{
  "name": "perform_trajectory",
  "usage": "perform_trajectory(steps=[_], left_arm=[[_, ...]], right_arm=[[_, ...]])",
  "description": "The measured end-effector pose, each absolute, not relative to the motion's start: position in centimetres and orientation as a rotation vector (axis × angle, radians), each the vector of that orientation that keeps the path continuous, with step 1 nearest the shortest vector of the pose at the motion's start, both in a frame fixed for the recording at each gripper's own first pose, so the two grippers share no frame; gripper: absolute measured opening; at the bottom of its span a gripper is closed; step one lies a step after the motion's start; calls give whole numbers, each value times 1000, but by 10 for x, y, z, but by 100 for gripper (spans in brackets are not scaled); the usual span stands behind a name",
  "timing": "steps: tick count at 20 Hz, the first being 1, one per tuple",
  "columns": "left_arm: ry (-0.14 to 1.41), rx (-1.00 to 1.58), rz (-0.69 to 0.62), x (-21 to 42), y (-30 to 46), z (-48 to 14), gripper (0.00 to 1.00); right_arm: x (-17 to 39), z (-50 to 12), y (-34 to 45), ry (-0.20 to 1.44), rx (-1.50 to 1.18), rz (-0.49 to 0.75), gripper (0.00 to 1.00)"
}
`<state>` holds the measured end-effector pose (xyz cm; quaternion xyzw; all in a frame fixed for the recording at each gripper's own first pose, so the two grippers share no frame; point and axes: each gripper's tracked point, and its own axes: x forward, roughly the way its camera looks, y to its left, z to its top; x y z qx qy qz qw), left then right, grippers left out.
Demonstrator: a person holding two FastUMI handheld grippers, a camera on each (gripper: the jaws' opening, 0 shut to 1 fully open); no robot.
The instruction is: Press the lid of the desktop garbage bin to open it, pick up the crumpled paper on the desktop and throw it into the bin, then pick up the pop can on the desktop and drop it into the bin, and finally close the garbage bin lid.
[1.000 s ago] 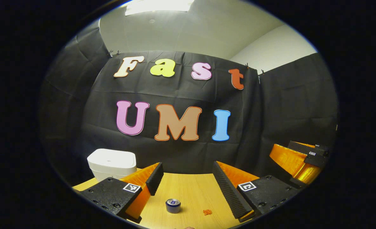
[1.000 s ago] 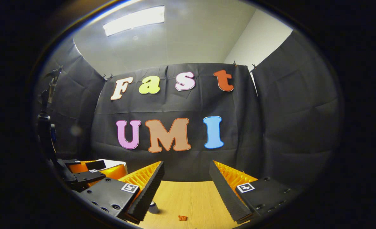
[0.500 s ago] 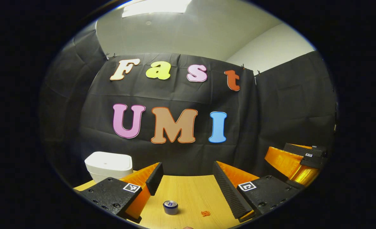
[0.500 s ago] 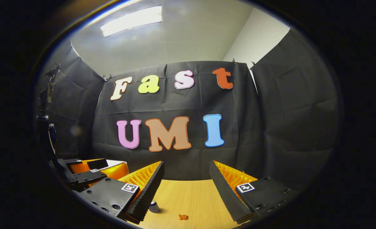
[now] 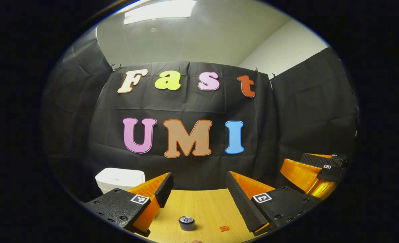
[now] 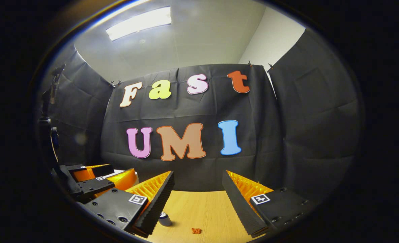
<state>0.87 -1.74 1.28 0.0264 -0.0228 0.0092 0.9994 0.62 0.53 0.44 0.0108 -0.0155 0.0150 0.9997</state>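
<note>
Cloth-walled recording booth point(image 5: 304, 111), wooden desktop point(image 5: 202, 206)

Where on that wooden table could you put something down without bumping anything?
Bare wood runs from the pop can and the small orange scrap back to the black cloth wall. The white bin takes the far left corner. The near edge is cut off, so unclear.

A ceiling light panel point(image 5: 159, 9) glares at the top of the left gripper view, blown out to white, and again at upper left of the right gripper view point(image 6: 139, 23). The ceiling is bright and the wooden tabletop point(image 5: 202, 206) evenly lit. Straight lines bow toward the edges. Both views are sharp.
</note>
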Motion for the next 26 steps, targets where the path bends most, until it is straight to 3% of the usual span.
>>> perform_trajectory(steps=[22,26], left_arm=[[-14,88,109,14,-9,2,94],[-10,84,97,16,-15,1,77]], right_arm=[[14,2,6,-2,32,61,95],[14,3,3,0,33,54,96]])
